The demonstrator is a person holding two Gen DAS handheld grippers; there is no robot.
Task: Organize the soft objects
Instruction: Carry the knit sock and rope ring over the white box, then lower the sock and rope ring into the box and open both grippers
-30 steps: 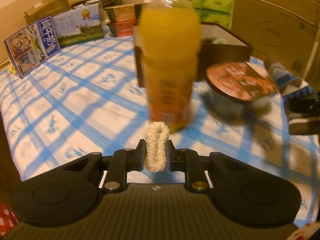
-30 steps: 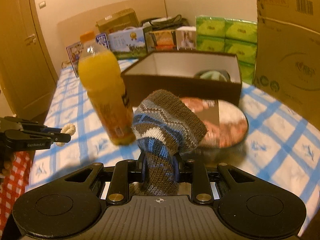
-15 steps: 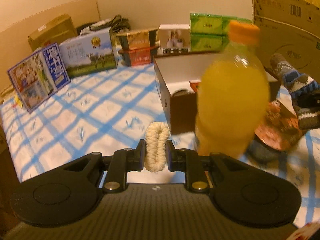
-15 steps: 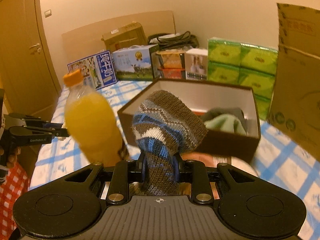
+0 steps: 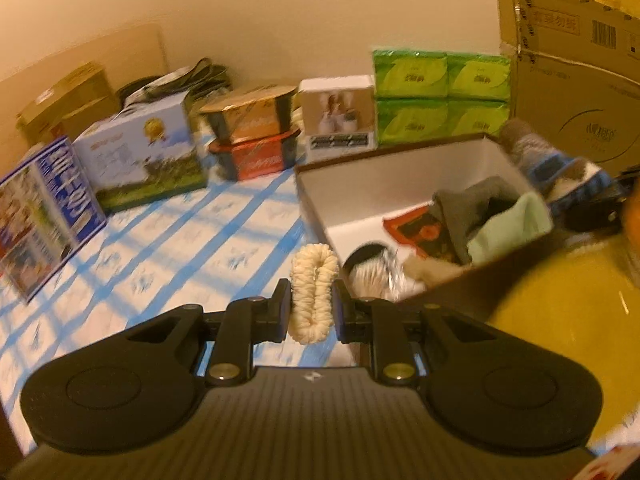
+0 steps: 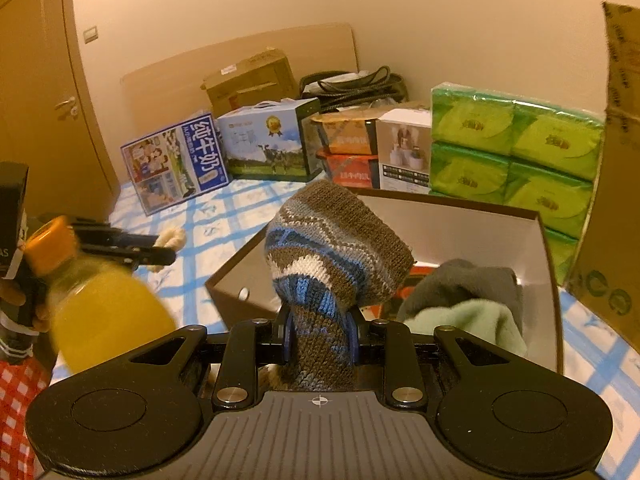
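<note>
Your left gripper [image 5: 313,312]: jaws nearly closed, pinching cream hair tie [image 5: 312,294], held above checked cloth [image 5: 168,248] at near left corner of box [image 5: 404,168].
Your right gripper [image 6: 319,334]: jaws narrow, clamped on knitted sock [image 6: 336,248], toe standing up, near side of same box.
Box: open, brown outside, white inside; holds grey cloth [image 6: 460,284], pale green cloth [image 6: 476,320].
Juice bottle [image 6: 100,304]: left of box, orange cap, blurred.
Green tissue packs [image 6: 516,152]: far right, behind box.
</note>
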